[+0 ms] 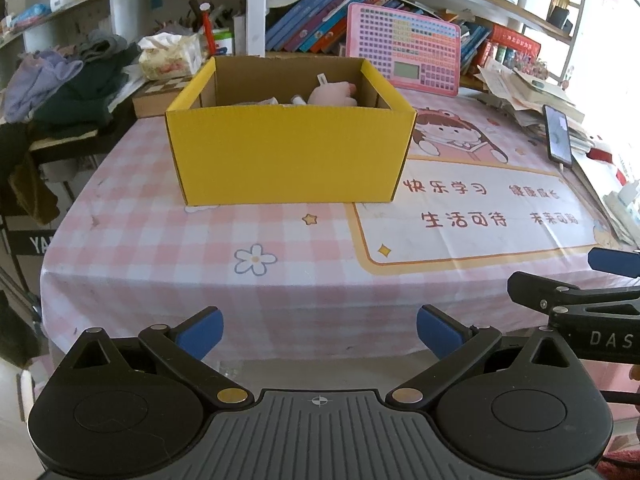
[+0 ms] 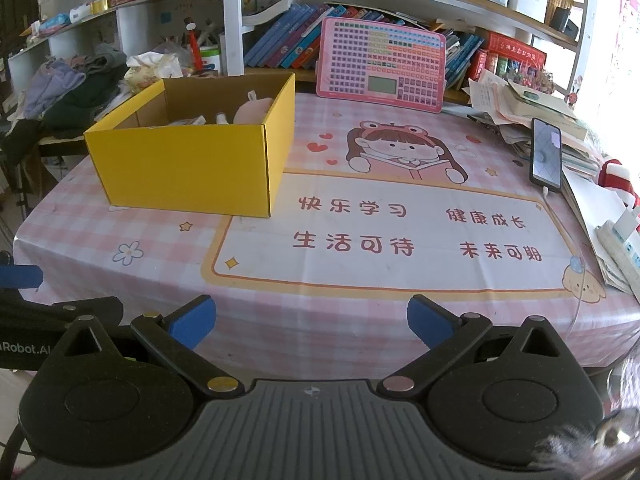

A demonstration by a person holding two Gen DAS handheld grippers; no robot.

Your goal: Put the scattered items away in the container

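A yellow cardboard box [image 1: 288,156] [image 2: 188,168] stands on the pink checked tablecloth [image 1: 200,248] [image 2: 320,320]. Inside it lie a pink plush toy [image 1: 332,94] [image 2: 252,110], a small white bottle [image 1: 298,100] [image 2: 221,118] and some pale wrapped items. My left gripper [image 1: 320,332] hangs open over the table's near edge, well short of the box, nothing between its blue pads. My right gripper [image 2: 311,320] is open too, near the front edge, right of the box. Each gripper shows at the edge of the other's view.
A pink keyboard toy [image 1: 404,48] [image 2: 382,64] leans against the bookshelf behind. A phone [image 1: 558,134] [image 2: 546,156] on a cable and stacked papers [image 2: 524,108] sit at the right. Piled clothes [image 1: 68,76] lie at the left. A power strip [image 2: 624,240] rests far right.
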